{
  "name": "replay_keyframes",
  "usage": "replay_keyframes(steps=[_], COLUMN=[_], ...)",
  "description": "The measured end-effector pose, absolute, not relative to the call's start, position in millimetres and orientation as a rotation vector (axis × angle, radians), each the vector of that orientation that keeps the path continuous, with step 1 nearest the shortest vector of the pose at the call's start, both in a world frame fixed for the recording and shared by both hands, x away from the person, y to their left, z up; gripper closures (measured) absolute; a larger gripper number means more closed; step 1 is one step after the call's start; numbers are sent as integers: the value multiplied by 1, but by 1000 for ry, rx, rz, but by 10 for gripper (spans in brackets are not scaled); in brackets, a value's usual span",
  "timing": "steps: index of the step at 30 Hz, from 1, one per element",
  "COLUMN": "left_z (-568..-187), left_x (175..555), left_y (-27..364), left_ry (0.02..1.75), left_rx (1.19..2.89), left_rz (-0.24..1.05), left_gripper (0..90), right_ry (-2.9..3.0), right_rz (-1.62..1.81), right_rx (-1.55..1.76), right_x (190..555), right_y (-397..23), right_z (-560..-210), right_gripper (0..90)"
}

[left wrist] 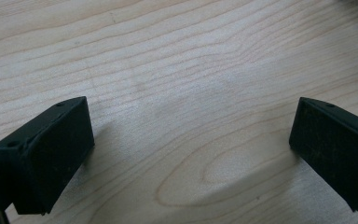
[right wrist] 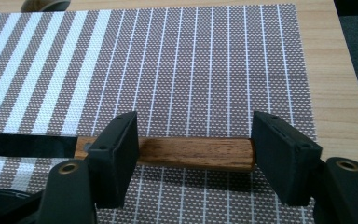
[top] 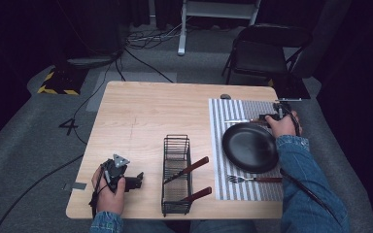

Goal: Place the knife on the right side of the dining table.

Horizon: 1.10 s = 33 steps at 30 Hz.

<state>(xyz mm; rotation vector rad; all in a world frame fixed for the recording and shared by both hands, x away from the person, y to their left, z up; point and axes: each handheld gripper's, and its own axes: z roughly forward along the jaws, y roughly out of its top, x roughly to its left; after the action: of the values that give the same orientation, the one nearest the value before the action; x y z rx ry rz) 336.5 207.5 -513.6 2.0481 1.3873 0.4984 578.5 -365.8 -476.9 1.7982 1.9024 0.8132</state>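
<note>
Light wooden table (top: pixel 141 111), brown-and-white striped woven placemat (right wrist: pixel 191 70) at its right, round black plate (top: pixel 250 146) on it, wood-handled knife (right wrist: pixel 196 153) lying between right gripper's (right wrist: pixel 193 161) wide jaws, left gripper (left wrist: pixel 191 149) wide over bare wood.

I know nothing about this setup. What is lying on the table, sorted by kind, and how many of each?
Wire rack: 1
Black plate: 1
Striped placemat: 1
Wooden-handled cutlery: 4 (upper rack piece, lower rack piece, fork, knife)
Small dark round object at the far edge, too small to identify: 1
Total: 8
</note>
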Motion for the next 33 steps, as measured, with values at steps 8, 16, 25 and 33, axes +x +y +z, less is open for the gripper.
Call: replay_keyframes(steps=[8,16,25,33], left_z=[-514,-514,-514,-514], left_x=[337,337,337,337], left_y=[207,208,208,208], left_ry=[1388,1388,1386,1387], left_rx=[2048,2048,2049,2048], left_rz=[499,498,499,498], left_gripper=[0,0,0,0], right_ry=[1942,1936,1941,1958], right_rz=[738,757,815,897], right_rx=[1752,1720,1667,1571], right_x=[577,575,568,557], right_y=[-364,-361,-352,-336], right_z=[-479,-464,-441,-411], right_gripper=[415,409,405,406])
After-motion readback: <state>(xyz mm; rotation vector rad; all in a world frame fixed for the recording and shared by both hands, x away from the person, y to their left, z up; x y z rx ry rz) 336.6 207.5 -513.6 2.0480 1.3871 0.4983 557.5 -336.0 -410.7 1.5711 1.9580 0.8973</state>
